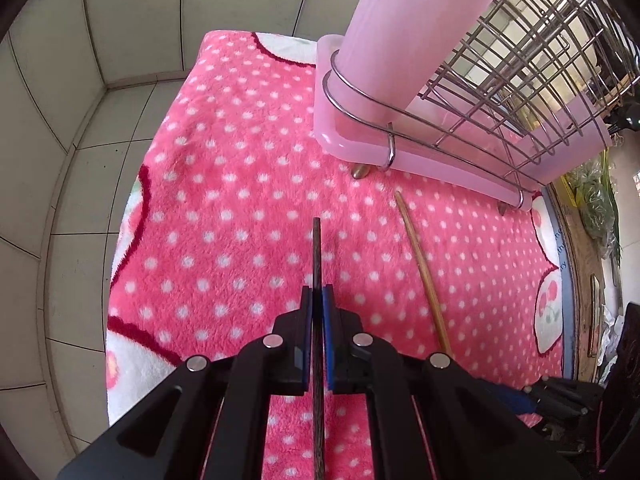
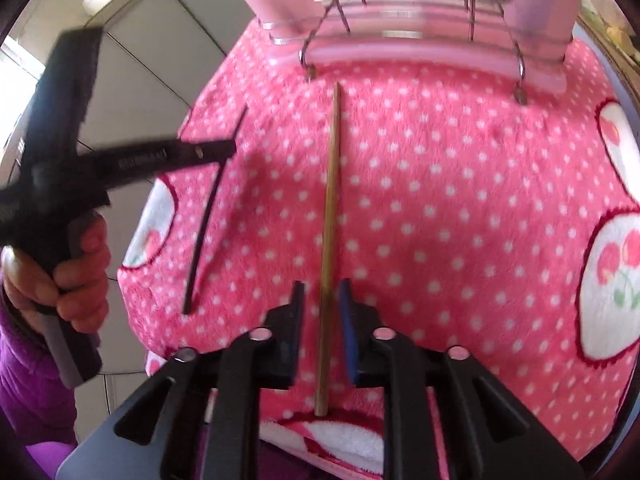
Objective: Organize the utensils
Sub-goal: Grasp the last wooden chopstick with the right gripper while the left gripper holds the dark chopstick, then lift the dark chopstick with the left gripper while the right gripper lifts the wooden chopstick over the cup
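My left gripper (image 1: pixel 317 294) is shut on a dark chopstick (image 1: pixel 317 256), whose tip sticks out ahead over the pink dotted blanket (image 1: pixel 240 184). The right wrist view shows that same gripper (image 2: pixel 230 148) from the side, with the dark chopstick (image 2: pixel 208 220) hanging slanted from it. A light wooden chopstick (image 2: pixel 329 208) lies on the blanket, also visible in the left wrist view as a wooden chopstick (image 1: pixel 424 272). My right gripper (image 2: pixel 322 286) straddles its near part, jaws apart, with a small gap on each side. Behind stands a pink utensil cup (image 1: pixel 400 32) in a wire rack (image 1: pixel 520 60).
The rack sits in a pink drip tray (image 1: pixel 332 136) at the blanket's far edge. Tiled floor (image 1: pixel 80 160) lies past the blanket's left edge. A hand in a purple sleeve (image 2: pixel 80 280) grips the left tool's handle. Clutter and greenery (image 1: pixel 596 200) sit at the far right.
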Demonstrator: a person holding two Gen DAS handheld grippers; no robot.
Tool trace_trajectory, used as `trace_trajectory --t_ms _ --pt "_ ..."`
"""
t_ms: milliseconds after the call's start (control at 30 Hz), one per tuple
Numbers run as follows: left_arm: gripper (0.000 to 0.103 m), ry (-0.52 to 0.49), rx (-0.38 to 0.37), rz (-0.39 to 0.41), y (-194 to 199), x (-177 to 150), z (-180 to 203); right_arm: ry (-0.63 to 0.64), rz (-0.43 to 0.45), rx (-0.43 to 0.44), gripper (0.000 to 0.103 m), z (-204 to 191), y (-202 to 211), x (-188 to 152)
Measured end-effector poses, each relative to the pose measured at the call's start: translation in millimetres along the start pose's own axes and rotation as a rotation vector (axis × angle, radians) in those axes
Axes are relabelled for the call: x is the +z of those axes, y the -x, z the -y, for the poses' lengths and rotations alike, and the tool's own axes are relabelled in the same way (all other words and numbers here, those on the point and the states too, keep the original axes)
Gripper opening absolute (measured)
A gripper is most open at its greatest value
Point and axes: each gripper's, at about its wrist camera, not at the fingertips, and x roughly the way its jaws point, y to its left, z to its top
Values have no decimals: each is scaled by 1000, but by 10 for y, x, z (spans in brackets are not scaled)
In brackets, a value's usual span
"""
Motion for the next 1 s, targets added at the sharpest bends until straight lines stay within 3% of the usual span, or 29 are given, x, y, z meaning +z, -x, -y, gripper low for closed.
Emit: trace_trajectory --t_ms 167,467,567,633,833,1000 --pt "5 0 9 -43 -96 50 -2 18 53 -11 28 -3 12 455" --pt "5 -21 45 -99 -233 245 64 45 -19 -60 27 -78 -493 1017" --pt "5 -34 63 -97 -264 286 91 80 3 -119 8 -130 -558 1019" --pt "5 -43 71 -90 -269 294 119 62 19 -100 6 -101 -532 1001" --pt "4 -42 37 11 23 198 151 44 146 -32 6 -26 -98 774" --pt "4 -45 -31 166 514 27 187 35 303 21 6 13 424 465"
